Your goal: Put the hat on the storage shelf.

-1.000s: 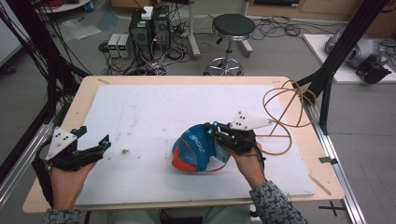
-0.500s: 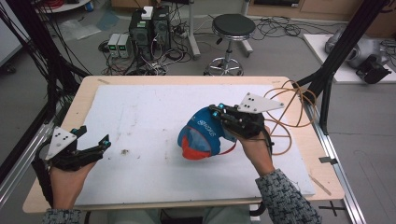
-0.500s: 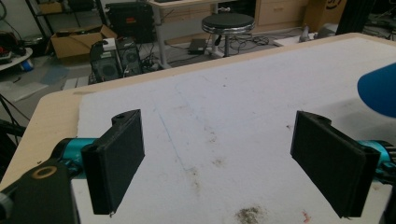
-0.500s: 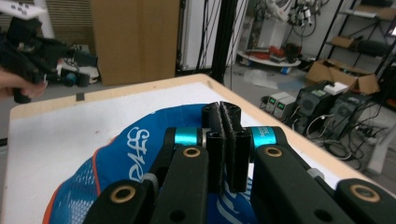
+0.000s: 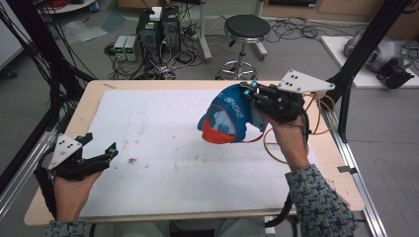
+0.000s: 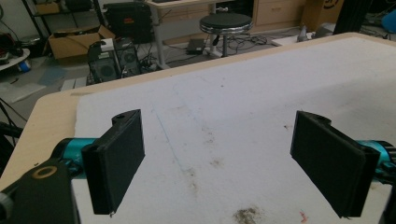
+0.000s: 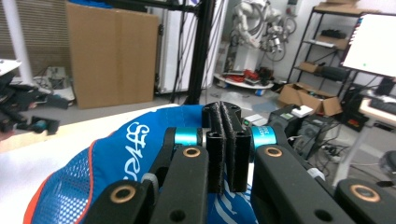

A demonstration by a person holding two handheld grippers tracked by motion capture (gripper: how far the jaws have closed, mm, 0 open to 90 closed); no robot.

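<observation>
Cap [image 5: 227,117] first: the blue and orange sports cap is now up in the air, lifted clear of the white mat [image 5: 163,148] where it lay a second ago, and carried toward the far right part of the table [image 5: 94,98]. The right gripper [image 5: 249,96] has it, jaws pressed tight together on a pinch of the blue fabric; in the right gripper view the two black pads meet with almost no gap, the cap [image 7: 116,163] bunched just below them. It hangs tilted, orange underside showing toward the mat. That reads as the pick-up done and the carry under way; where it goes next is not yet clear.

Over on the near left, the left gripper [image 5: 101,155] has not budged, hovering low over the mat's edge with its jaws spread wide and nothing between them, as the left gripper view [image 6: 219,154] confirms.

Around the cap, a loop of orange cable [image 5: 269,143] lies on the table right beneath the right hand and could snag the dangling fabric. Brown specks of dirt [image 5: 132,160] mark the mat. Beyond the table stand a stool [image 5: 247,27] and computer towers [image 5: 158,27], well apart.
</observation>
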